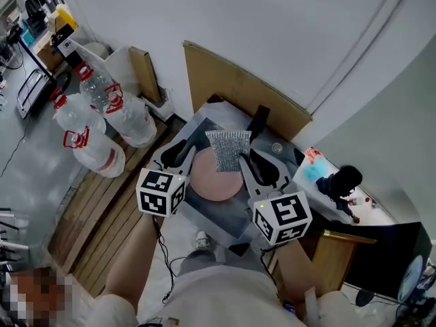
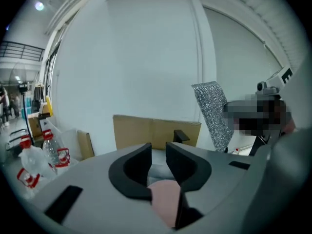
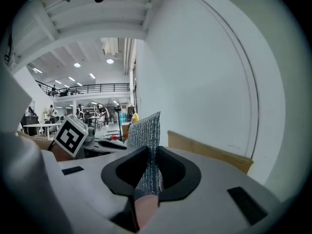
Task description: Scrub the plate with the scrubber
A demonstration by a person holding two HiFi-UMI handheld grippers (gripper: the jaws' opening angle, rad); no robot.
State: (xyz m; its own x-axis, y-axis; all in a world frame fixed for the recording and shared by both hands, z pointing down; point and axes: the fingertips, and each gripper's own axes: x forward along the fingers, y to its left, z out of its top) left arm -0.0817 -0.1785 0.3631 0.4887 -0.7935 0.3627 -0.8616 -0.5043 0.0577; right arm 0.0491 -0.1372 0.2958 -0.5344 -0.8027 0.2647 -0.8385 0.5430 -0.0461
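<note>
A round pink plate [image 1: 212, 179] lies on a grey surface [image 1: 204, 216] between my two grippers. My right gripper [image 1: 246, 157] is at the plate's right rim. It is shut on a silver mesh scrubber [image 1: 228, 148], which stands up over the plate's far edge. In the right gripper view the scrubber [image 3: 146, 135] is pinched between the jaws of the right gripper [image 3: 148, 152], with the plate [image 3: 145, 209] below. My left gripper [image 1: 182, 148] is at the plate's left rim. The left gripper [image 2: 158, 150] has its jaws a narrow gap apart. The plate [image 2: 165, 201] shows low in that gap.
Several large water bottles [image 1: 102, 114] stand on the floor at the left, beside wooden slats [image 1: 102, 210]. A cardboard sheet [image 1: 238, 87] leans on the wall behind the grey surface. A blue item [image 1: 317, 169] and a dark object [image 1: 340, 181] lie on a white ledge at the right.
</note>
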